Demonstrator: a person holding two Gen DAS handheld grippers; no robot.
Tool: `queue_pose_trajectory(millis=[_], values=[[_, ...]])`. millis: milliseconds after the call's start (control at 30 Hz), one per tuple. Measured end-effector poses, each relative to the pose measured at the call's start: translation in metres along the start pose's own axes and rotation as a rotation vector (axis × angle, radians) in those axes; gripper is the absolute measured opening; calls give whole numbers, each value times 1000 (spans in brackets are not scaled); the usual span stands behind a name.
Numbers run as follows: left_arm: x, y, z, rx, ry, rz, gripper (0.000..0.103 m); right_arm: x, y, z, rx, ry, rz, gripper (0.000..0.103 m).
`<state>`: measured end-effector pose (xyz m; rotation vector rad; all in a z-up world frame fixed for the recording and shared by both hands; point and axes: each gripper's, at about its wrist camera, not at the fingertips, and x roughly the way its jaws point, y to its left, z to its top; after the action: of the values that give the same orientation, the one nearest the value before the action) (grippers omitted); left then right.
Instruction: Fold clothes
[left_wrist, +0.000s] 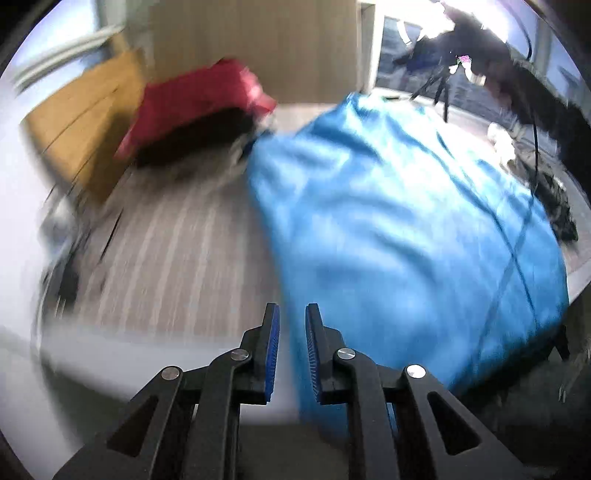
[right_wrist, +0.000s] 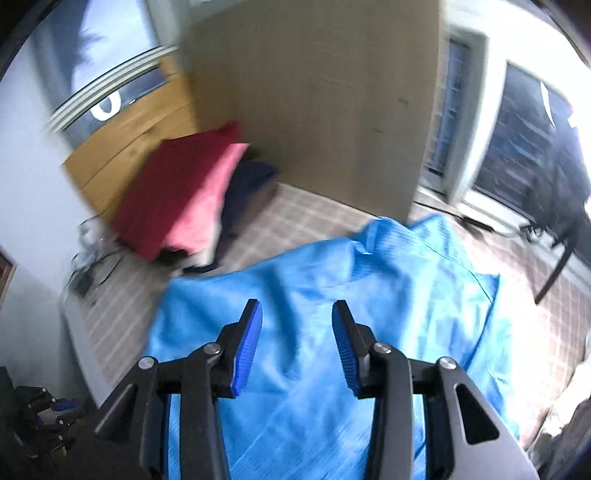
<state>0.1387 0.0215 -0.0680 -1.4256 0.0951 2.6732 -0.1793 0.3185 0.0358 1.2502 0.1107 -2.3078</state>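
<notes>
One blue cloth lies spread on the checked table, right under both grippers. The left gripper has its two fingers a little apart at the cloth's edge, holding nothing. The right gripper hangs over the cloth, fingers wide apart. One red cloth sits on a dark pile at the far side, near a big cardboard sheet.

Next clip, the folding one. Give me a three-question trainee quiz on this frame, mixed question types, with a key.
1. True or false: the right gripper is clamped on the blue garment.
2. What colour is the top piece of the clothes pile beyond the blue garment?
3. The left gripper is: A) open, holding nothing; B) shut on a sock; C) out of view.

Key: 1 false, its jaws are apart above the cloth; 2 red; 3 A.
</notes>
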Motion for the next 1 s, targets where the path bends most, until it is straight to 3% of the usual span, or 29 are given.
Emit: queue_pose_trajectory(millis=[233,433,667,733,800,900,1000], values=[[100,-12,116,82,-18,-8,15,127,-50,33,74,119,8,40],[178,-6,154,60,34,-21,15,209,-84,49,169,232,103,40],[209,9,161,13,57,13,15,219,-89,85,192,66,161,40],[213,12,162,4,56,19,15,204,-89,83,189,27,216,40],[219,11,161,12,62,17,15,192,-85,77,162,27,217,40],[222,10,160,16,46,15,16,195,-68,66,60,112,144,40],[218,14,166,-5,40,22,18,212,-46,57,-116,140,-62,40]])
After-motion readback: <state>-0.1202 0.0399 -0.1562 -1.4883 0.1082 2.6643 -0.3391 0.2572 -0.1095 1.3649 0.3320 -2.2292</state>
